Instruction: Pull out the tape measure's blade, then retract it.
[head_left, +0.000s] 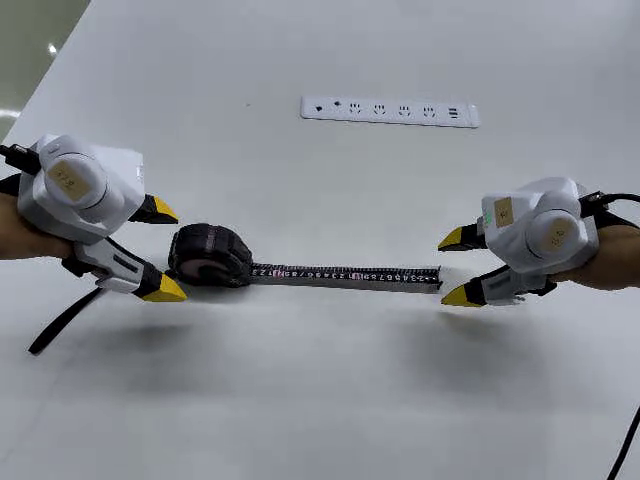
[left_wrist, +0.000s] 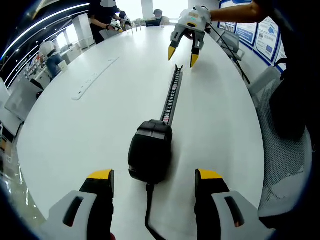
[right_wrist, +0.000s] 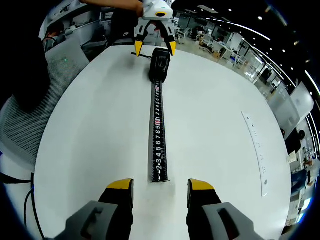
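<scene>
Presently left gripper (head_left: 167, 252) and right gripper (head_left: 455, 268) are held open, empty; stiff, springy blade (head_left: 345, 273) is judged best pinched at the tip opposite the case (head_left: 208, 256).

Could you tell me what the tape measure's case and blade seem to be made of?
The case looks like black rubberised plastic, matte with moulded ridges. The blade is probably thin coated metal: a straight, dark strip with printed numerals.

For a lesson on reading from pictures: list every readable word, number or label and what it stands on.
"2 3 4 5 6 7 8 9": on the blade, near its tip; rest too small.
Stickers on left gripper and right gripper: too blurred.
Power strip: no readable text.
</scene>
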